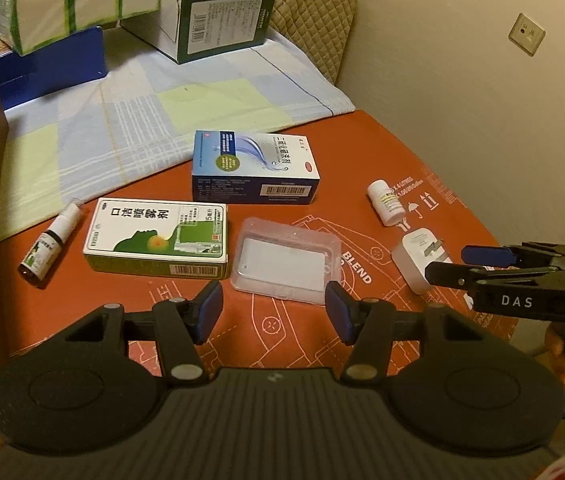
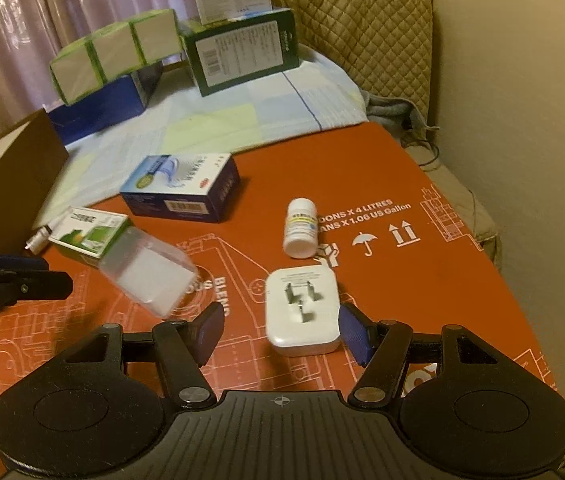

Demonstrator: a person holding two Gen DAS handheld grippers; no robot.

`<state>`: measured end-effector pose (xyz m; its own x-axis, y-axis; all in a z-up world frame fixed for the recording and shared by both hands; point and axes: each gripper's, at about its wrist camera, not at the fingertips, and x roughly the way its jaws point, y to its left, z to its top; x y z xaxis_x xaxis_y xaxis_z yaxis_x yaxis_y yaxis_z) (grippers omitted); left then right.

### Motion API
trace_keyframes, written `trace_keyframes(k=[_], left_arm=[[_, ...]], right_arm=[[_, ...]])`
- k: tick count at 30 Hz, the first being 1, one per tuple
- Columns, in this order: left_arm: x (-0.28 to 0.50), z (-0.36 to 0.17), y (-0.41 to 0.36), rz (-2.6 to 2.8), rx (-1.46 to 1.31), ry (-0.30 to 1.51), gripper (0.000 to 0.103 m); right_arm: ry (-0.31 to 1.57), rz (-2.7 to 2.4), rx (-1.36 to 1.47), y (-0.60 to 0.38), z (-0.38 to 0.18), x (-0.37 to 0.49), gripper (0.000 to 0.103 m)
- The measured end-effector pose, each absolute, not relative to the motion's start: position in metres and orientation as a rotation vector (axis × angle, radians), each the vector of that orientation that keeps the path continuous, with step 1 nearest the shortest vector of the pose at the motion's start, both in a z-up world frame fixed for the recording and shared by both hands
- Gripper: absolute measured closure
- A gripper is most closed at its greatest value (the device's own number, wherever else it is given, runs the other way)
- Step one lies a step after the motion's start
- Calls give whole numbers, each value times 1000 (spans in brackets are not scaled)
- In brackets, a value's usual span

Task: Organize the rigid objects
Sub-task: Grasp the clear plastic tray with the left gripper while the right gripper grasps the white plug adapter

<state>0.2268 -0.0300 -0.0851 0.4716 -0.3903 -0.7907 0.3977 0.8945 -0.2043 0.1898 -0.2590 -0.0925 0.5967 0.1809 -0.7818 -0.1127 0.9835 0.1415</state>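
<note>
Across the frame's middle, boxes, bottles and the white plug adapter lie unsorted; both claws, left gripper and right gripper, gape empty.

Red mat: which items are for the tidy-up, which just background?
Job:
blue box
green box
spray bottle
clear tray
pill bottle
charger

Background:
tissue pack
stacked cartons
quilted cushion
cloth

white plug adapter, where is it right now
The white plug adapter lies prongs-up on the red mat, just ahead of the open right tool, with the small white pill bottle just beyond it.
</note>
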Motion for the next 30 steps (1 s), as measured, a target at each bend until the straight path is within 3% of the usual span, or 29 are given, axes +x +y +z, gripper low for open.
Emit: trace_keyframes(k=[30], left_arm=[[267, -123, -74, -548, 105, 989, 40]], right_arm=[[981, 172, 82, -273, -129, 220, 43]])
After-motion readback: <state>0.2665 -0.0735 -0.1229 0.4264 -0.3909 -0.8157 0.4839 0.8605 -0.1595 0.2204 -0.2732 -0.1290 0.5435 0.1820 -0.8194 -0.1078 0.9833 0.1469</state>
